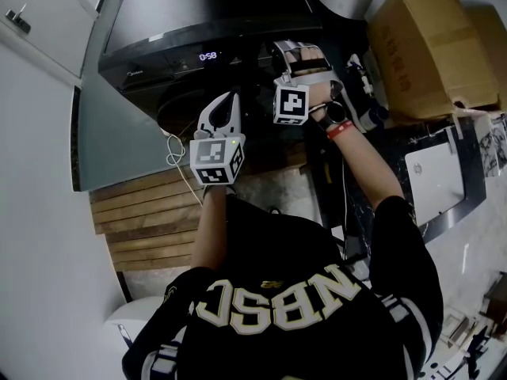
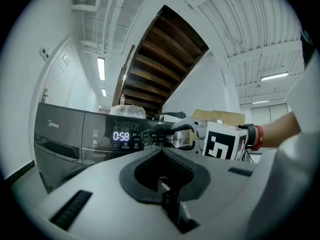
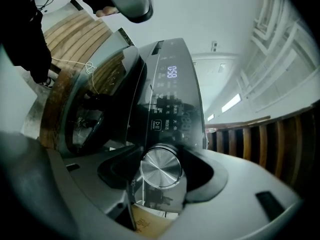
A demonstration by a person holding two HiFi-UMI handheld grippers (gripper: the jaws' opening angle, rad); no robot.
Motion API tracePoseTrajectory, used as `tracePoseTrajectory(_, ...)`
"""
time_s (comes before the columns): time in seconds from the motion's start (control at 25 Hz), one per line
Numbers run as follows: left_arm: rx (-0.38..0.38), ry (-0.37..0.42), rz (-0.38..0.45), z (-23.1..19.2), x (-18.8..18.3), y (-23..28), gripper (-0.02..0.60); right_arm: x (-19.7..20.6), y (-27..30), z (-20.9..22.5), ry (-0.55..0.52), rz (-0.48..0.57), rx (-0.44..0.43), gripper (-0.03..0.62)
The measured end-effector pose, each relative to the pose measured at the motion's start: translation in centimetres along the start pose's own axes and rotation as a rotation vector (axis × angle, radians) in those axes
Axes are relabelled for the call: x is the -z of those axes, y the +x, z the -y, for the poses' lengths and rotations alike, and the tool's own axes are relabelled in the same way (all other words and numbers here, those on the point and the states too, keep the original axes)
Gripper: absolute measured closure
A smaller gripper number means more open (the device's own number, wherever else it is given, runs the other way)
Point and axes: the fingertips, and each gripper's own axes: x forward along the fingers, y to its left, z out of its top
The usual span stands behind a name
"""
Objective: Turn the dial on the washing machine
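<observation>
The dark grey washing machine [image 1: 158, 22] shows 0:58 on its display [image 1: 207, 55]. My right gripper [image 1: 296, 54] is at the control panel to the right of the display and hides the dial in the head view. In the right gripper view the round silver dial [image 3: 161, 168] sits between the jaws, which are shut on it. The left gripper view shows the same dial [image 2: 178, 139] held in the right gripper [image 2: 180, 137]. My left gripper [image 1: 228, 101] hangs in front of the machine's door, shut and holding nothing, apart from the panel.
A large cardboard box [image 1: 420, 46] stands to the right of the machine. Wooden slats [image 1: 142, 220] lie below the glass door [image 3: 87, 119], with a white cable [image 1: 176, 153] looped beside them. A white laptop [image 1: 432, 176] rests at the right.
</observation>
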Motion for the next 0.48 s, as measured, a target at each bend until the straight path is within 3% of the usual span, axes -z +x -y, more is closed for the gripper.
tracePoseTrajectory(0.16,-0.008,-0.004,-0.001,-0.22,0.12,-0.25,0.568,-0.56,0.14,0.05,0.05,0.026,0.04,0.322)
tracePoseTrajectory(0.48,-0.017,-0.013,-0.001,-0.67,0.33,-0.68,0.568,0.1,0.31,-0.01,0.049,0.017,0.06,0.326)
